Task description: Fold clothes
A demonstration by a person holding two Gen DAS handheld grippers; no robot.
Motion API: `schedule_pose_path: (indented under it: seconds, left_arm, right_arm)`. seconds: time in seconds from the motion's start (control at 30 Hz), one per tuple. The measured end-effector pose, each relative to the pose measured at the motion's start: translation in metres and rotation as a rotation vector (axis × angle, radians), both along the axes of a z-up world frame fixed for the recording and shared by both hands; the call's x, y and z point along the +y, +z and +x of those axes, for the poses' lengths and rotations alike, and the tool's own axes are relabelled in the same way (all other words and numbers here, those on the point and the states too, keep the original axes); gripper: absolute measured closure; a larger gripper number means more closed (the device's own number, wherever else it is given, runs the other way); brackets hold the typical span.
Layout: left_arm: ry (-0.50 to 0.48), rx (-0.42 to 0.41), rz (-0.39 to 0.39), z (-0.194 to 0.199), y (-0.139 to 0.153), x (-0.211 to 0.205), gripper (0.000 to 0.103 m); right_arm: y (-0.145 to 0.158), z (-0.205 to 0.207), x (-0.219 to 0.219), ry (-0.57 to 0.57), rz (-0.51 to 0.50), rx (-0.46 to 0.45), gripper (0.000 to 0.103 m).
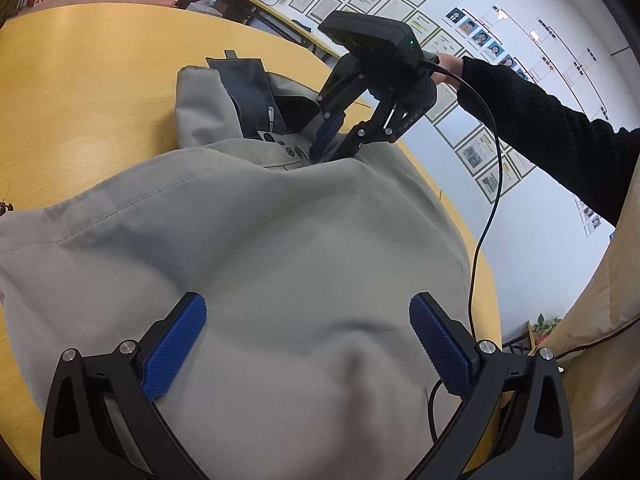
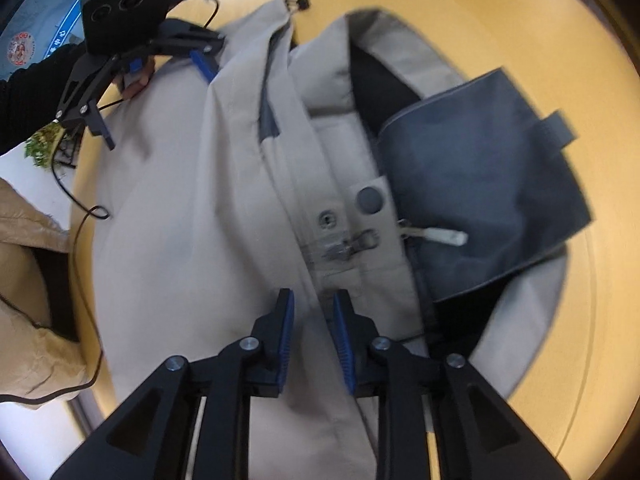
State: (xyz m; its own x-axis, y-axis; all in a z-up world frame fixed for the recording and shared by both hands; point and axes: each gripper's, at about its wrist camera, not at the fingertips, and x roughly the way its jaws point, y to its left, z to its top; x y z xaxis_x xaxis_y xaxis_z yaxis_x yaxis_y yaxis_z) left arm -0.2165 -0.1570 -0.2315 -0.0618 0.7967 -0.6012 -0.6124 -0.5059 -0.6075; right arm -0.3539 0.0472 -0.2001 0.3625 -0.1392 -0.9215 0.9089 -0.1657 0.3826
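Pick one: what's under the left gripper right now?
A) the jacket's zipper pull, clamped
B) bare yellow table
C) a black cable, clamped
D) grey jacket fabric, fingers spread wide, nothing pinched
D. In the left wrist view the left gripper has its blue fingers spread far apart over the grey jacket, with no fabric pinched between them; the zipper pull lies up by the collar, near the right gripper.

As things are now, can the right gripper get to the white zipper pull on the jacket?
Probably yes. The right gripper hangs just above the jacket, and the zipper pull lies exposed nearby on the grey collar lining, nothing covering it.
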Motion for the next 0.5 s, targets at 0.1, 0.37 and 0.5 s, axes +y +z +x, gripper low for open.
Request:
schedule_pose_path:
  seconds: [0.1, 0.37, 0.5]
  left_arm:
    - [0.001, 0.002, 0.005, 0.000, -0.002, -0.001, 0.001]
    - [0.006, 0.010, 0.023, 0.000, -0.005, -0.003, 0.000]
    - [0.006, 0.016, 0.029, 0.003, -0.006, -0.005, 0.000]
  right_arm:
    - [-0.003, -0.007, 0.001, -0.016, 0.040, -0.114, 0.078]
    - [-0.004, -0.029, 0.000, -0.092, 0.078, -0.351, 0.031]
    - [0.007, -0.040, 0.006, -0.128, 0.041, -0.398, 0.031]
